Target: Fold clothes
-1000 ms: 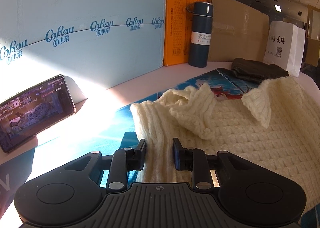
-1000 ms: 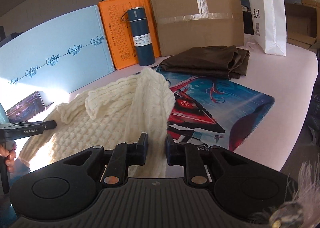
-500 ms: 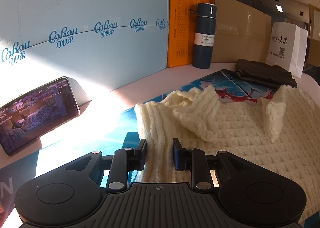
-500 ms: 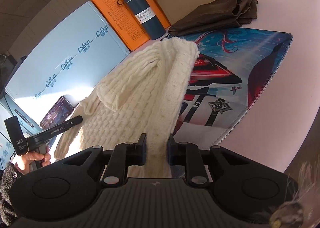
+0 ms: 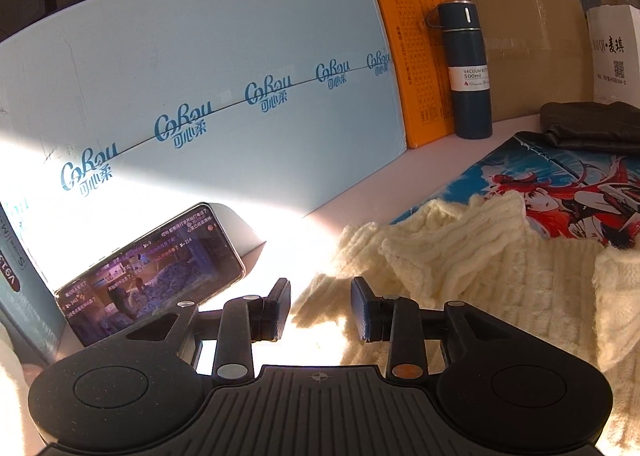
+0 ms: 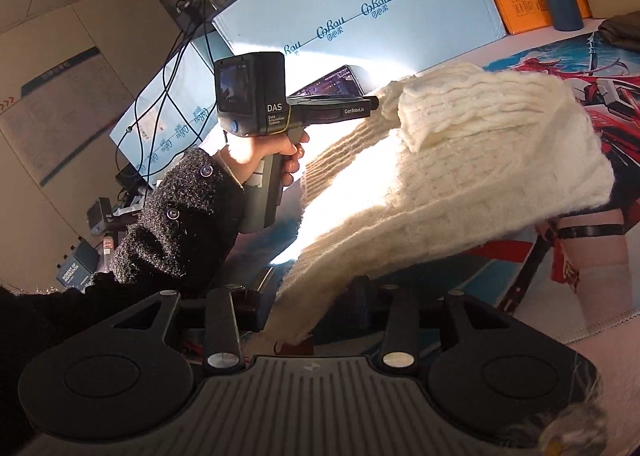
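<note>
A cream cable-knit sweater lies on a printed anime mat. My left gripper has its jaws apart with the sweater's edge lying between and under them in bright sun; whether it grips the knit is unclear. My right gripper is shut on the sweater's edge and holds the fabric lifted over the mat. The left gripper's body and the hand holding it show in the right wrist view at the sweater's far end.
A phone leans against a light blue Cobou box. An orange box, a dark blue flask, a cardboard box and a white paper bag line the back. A folded dark garment lies at the mat's far end.
My right gripper has carried its sweater edge leftward across the mat, toward the left gripper. The left gripper has shifted left and down, its jaws now wider apart.
</note>
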### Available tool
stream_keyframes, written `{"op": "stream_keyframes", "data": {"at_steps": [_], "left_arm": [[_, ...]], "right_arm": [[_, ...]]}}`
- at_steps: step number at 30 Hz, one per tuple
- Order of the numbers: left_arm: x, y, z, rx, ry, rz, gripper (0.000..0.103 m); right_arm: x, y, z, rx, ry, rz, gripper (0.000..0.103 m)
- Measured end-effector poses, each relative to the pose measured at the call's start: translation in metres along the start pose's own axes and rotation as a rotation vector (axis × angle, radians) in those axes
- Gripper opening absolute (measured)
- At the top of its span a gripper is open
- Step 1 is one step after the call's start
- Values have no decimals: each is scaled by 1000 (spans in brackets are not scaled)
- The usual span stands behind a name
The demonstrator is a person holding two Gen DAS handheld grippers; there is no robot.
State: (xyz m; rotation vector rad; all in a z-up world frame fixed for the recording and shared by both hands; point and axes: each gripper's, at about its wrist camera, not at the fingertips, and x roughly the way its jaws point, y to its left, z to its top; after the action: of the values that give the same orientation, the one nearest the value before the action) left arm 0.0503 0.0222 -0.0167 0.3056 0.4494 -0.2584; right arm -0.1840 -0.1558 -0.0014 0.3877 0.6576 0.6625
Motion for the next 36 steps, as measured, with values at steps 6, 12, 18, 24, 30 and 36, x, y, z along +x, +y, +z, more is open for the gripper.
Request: {"op": "stream_keyframes", "data": {"at_steps": [6,12,18,24,30,36], "left_arm": [[-22,11,3,-35,-16,8,87],[-49,-8,-5,108,-9,-66,93],[-69,3,-35,22,72,-161,93],[-68,28,-48,-111,97,-127,93],[-62,32,-52,-138,120,-118,94],[-63,29,-52,-123,120,-89,98]], "right_arm": [[-55,-13,8,-82,-196,-79,81],[-57,-35,27,-216,-302,-402,86],[7,-51,41,-482,-146,-503,87],[60,-64,66,-567,-75,-533,86],[72,-77,72,-443,-127,-529,45],[47,-90,85,-226,-274,-615,16]]}}
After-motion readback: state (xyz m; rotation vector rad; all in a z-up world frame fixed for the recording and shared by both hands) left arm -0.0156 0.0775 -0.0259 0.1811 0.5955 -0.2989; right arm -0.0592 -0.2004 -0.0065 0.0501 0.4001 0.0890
